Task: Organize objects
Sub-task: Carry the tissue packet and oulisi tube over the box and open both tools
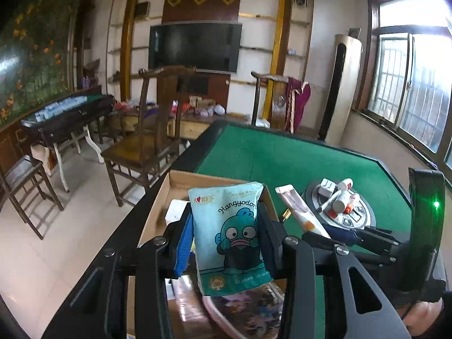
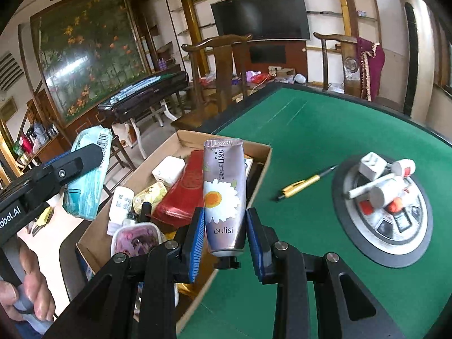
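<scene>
My left gripper [image 1: 226, 234] is shut on a light-blue tissue pack [image 1: 230, 234] printed with a cartoon fish, held above the open cardboard box [image 1: 180, 179]. The pack also shows in the right wrist view [image 2: 87, 175] at the left, above the box's left side. My right gripper [image 2: 226, 231] is shut on a hand cream tube [image 2: 224, 195] with a daisy print, cap down, over the box's right wall [image 2: 260, 175]. The tube also shows in the left wrist view [image 1: 299, 212].
The box holds a red case [image 2: 183, 195], a white charger [image 2: 168, 171], a small white bottle [image 2: 121, 203] and a pink tub [image 2: 135, 237]. On the green table [image 2: 325, 130] lie a yellow pen [image 2: 302, 185] and a round centre hub [image 2: 384, 206] with small bottles. Wooden chairs stand beyond.
</scene>
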